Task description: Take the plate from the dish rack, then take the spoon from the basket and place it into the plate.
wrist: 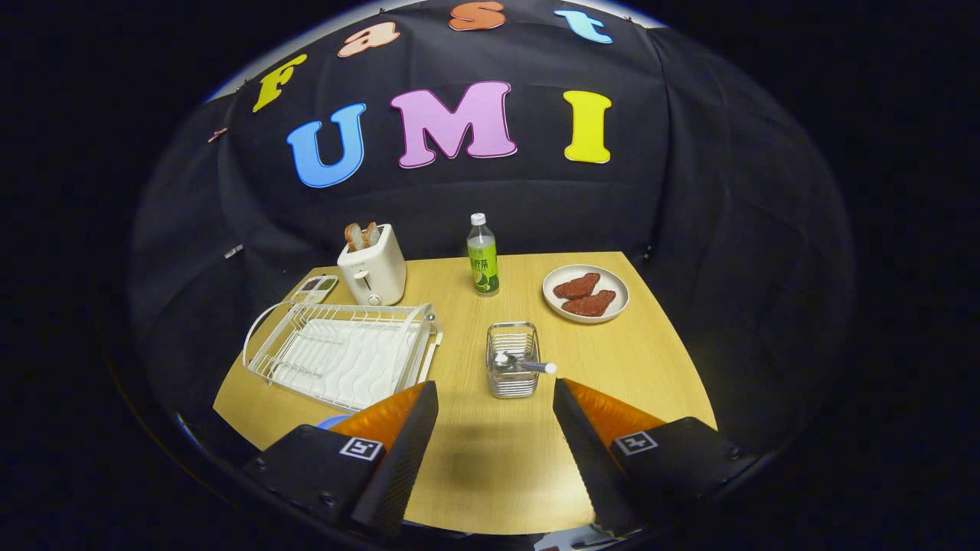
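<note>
Gripper view: tool [496,398] gaping before basket [512,360] holding spoon [525,364].

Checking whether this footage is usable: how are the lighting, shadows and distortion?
Gripper view: even light on the table, soft shadow just ahead of the open, empty tongs; fisheye bends the table's edges and the dish rack; wire basket and spoon sharp; mild glare on the bottle.

we see a light wooden table [475,451] standing in a booth, with black cloth [689,191] hanging in folds behind and beside it; dim light leaves soft shadows on the wood.
</note>
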Demonstrator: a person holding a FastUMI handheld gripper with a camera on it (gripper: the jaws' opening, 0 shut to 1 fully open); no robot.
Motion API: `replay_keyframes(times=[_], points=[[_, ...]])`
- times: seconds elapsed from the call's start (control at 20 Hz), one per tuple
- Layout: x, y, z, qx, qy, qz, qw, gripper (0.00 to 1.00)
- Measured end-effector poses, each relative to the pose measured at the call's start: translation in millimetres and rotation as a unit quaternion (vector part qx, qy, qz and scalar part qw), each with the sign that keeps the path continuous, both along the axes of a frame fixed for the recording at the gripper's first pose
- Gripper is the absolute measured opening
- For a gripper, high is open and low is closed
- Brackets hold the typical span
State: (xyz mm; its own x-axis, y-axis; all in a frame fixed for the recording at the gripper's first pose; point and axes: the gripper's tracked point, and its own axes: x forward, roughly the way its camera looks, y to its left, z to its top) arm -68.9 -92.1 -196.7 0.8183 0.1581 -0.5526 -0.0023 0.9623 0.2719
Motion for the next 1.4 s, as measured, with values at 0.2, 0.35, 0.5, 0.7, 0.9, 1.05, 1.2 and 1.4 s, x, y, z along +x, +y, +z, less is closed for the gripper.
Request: replay_keyframes(times=[0.2,0.35,0.5,0.7,0.9,1.05,1.2,1.4], points=[[24,-22,-25,-0.041,0.006,0.034,0.999,0.91],[45,-18,-56,-0.047,0.021,0.062,0.997,0.91],[59,-16,-88,-0.041,0.047,0.07,0.996,0.78],[72,-10,-115,-0.04,0.073,0.078,0.993,0.64],[74,-5,-124,-0.036,0.092,0.085,0.991,0.33],[72,0,-121,-0.014,0.099,0.087,0.991,0.15],[73,-9,-112,-0.006,0.093,0.068,0.993,0.12],[74,-19,-95,0.013,0.086,0.047,0.995,0.11]])
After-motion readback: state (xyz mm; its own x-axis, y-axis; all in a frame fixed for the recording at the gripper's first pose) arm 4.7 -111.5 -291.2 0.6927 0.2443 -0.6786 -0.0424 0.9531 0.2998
